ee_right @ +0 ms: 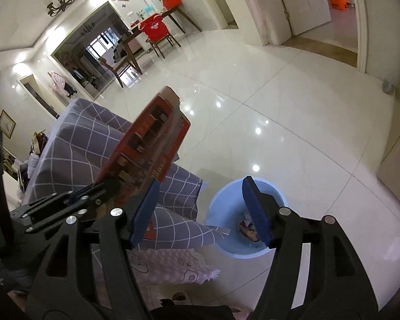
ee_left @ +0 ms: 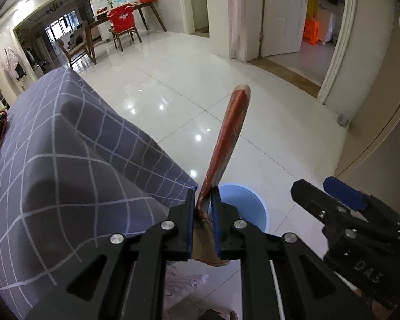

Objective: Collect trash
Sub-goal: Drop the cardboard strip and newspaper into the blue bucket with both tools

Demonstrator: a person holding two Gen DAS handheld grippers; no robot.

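My left gripper (ee_left: 204, 221) is shut on a flat red cardboard box (ee_left: 228, 144), which sticks up and away from it, above the near rim of a light blue bin (ee_left: 249, 202) on the floor. In the right wrist view the same red box (ee_right: 149, 144) shows its printed face, held by the left gripper (ee_right: 98, 200) at the left. My right gripper (ee_right: 202, 210) is open and empty, over the blue bin (ee_right: 226, 208), which holds some coloured wrappers (ee_right: 249, 228). The right gripper (ee_left: 333, 200) also shows at the right of the left wrist view.
A table with a grey checked cloth (ee_left: 66, 160) stands at the left, its corner next to the bin. A pink patterned cloth (ee_right: 173, 266) hangs below it. White tiled floor (ee_left: 253, 122) stretches ahead to a dining table with chairs (ee_left: 120, 29) and open doorways (ee_left: 306, 40).
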